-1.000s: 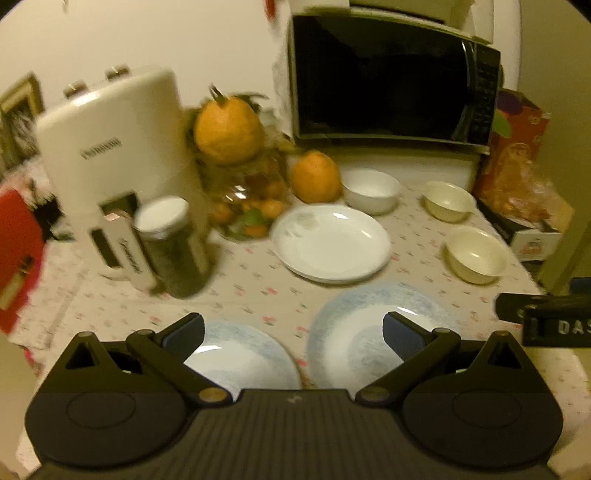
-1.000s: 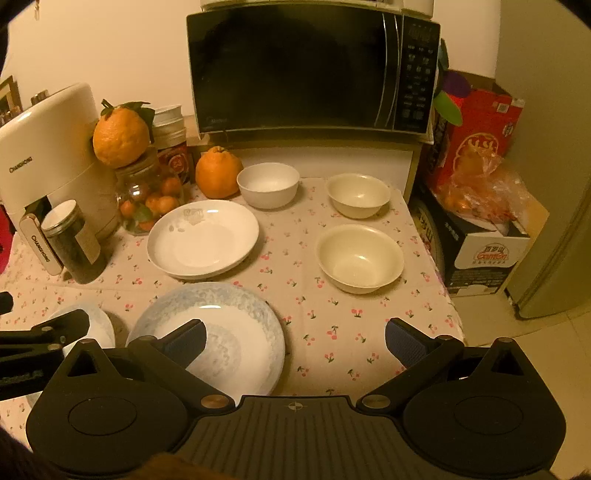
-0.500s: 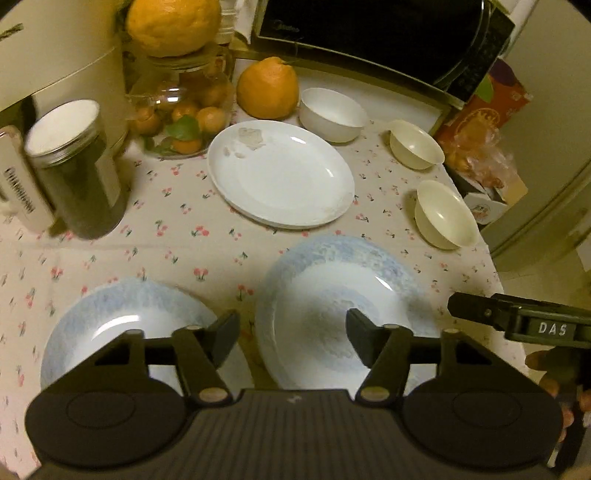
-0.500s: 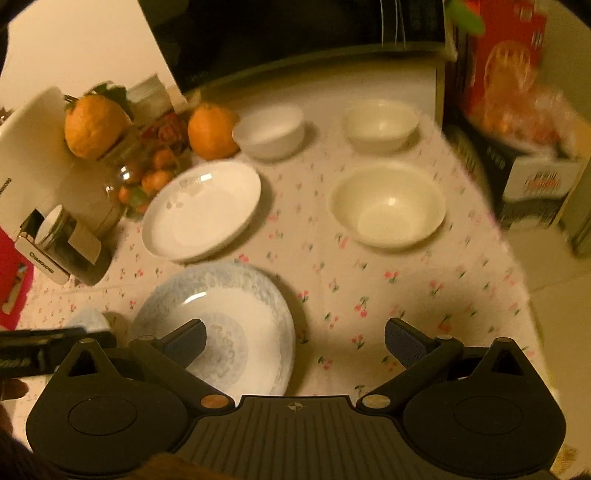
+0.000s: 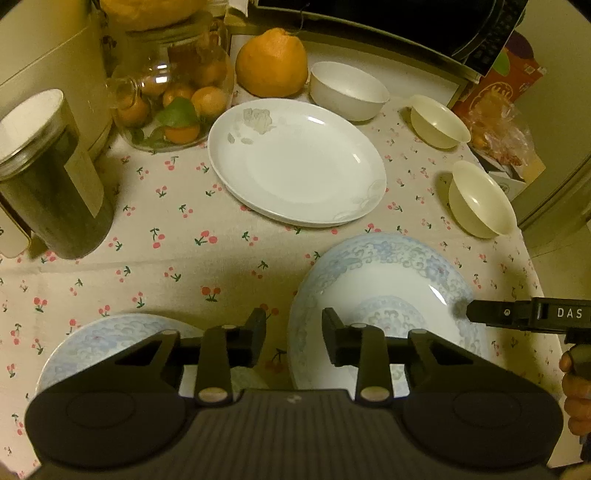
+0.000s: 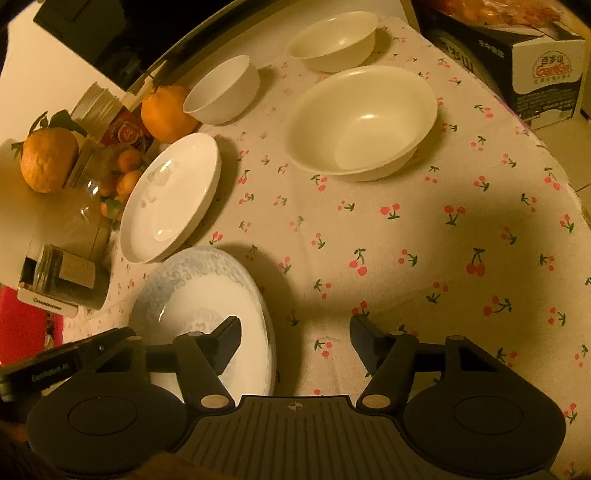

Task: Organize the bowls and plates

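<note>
A large blue-patterned plate (image 5: 388, 291) lies at the table's near edge. My left gripper (image 5: 294, 339) straddles its left rim, jaws closing, pads clear of it. My right gripper (image 6: 295, 339) straddles the same plate's (image 6: 207, 295) right rim; one finger hangs over the plate and the other over the cloth, also closing without contact. A smaller blue plate (image 5: 103, 339) sits under the left gripper's left side. Farther back are a white plate (image 5: 295, 162), a white bowl (image 5: 347, 90) and two cream bowls (image 5: 439, 125) (image 5: 480, 199).
A dark jar (image 5: 51, 177), a glass jar of small oranges (image 5: 173, 96), a big orange (image 5: 273, 62) and a cream appliance (image 5: 48, 66) crowd the back left. The microwave (image 5: 406, 22) stands behind. A carton (image 6: 543, 74) sits past the table's right edge.
Both grippers came down and tilted toward the large blue plate. Their jaws narrowed from wide open, the left more than the right, with the plate's rim now between each pair.
</note>
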